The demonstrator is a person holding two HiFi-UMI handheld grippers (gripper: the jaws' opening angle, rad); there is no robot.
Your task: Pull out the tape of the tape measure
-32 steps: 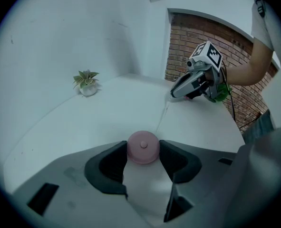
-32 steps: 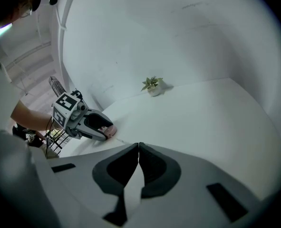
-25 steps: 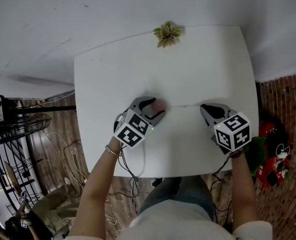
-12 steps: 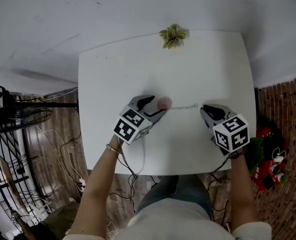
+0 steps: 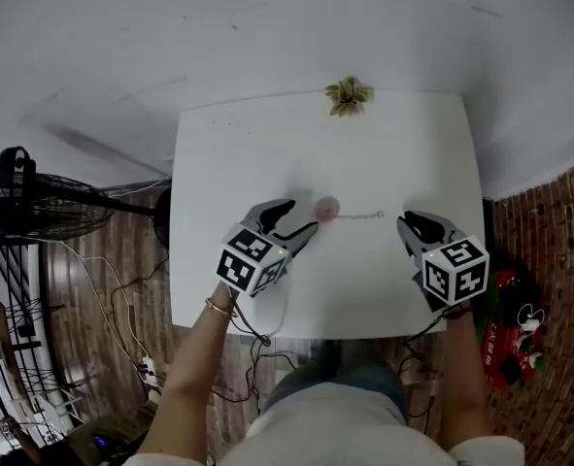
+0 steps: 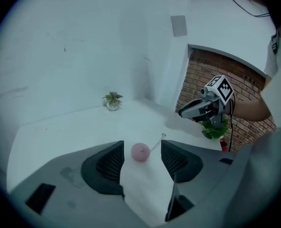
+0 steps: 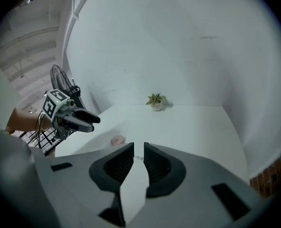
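Both hang empty, left gripper (image 5: 302,215) just opened wide, right gripper (image 5: 406,222) barely parted: lift straight off, sparing tape measure (image 5: 326,207) and tape (image 5: 359,216) at its 3 o'clock.

You held your left gripper (image 5: 301,216) above the table (image 5: 267,144) toward its near left corner, tilted downward. Its jaws had just been opening and stood wide, with nothing between the pads. Your right gripper (image 5: 409,223) hung by the right edge, angled down, jaws a narrow gap apart, clamping nothing. Your left forearm (image 5: 194,357) and right forearm (image 5: 458,357) crossed the near edge.
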